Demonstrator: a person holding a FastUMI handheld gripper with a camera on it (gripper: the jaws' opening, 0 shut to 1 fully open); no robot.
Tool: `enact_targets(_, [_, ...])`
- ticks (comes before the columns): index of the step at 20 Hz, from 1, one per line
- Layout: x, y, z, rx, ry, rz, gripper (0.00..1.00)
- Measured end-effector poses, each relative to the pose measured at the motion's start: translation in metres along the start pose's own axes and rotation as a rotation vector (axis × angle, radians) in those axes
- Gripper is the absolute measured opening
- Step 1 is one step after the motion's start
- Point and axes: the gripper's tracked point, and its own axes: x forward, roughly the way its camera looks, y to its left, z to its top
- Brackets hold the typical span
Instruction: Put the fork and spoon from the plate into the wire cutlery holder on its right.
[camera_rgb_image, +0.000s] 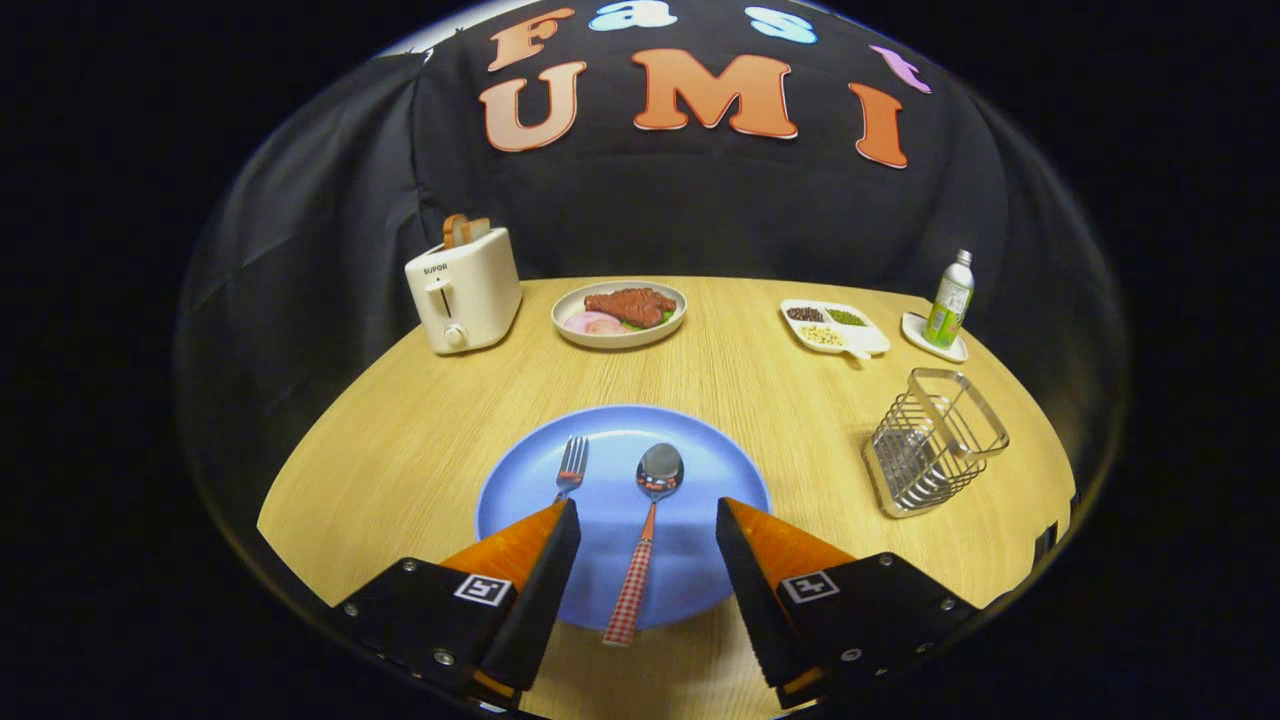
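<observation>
Spoon (645, 535) and fork (571, 468) lie side by side on the blue plate (700, 455), the spoon's checked handle between the wide-open hand-held gripper (647, 520) fingers, which should lower squarely before closing; the wire cutlery holder (932, 440) stands empty right of the plate.

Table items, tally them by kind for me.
Cutlery: 2, fork and spoon
Dishes: 4
Wire holder: 1
Toaster: 1
Bottle: 1
Total: 9
Open gripper straddles the spoon handle.
</observation>
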Motion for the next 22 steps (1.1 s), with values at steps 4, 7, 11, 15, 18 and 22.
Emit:
enact_targets(4, [0.008, 0.001, -0.020, -0.019, 0.051, -0.008, 0.68])
enact_targets(7, [0.014, 0.002, -0.030, 0.002, 0.087, -0.008, 0.51])
enact_targets(11, [0.018, 0.006, -0.039, 0.039, 0.124, 0.000, 0.35])
enact_targets(15, [0.019, 0.005, -0.037, 0.033, 0.124, -0.008, 0.18])
enact_targets(18, [0.015, 0.002, -0.030, 0.022, 0.116, -0.011, 0.10])
enact_targets(22, [0.005, -0.006, -0.006, 0.010, 0.096, -0.003, 0.08])
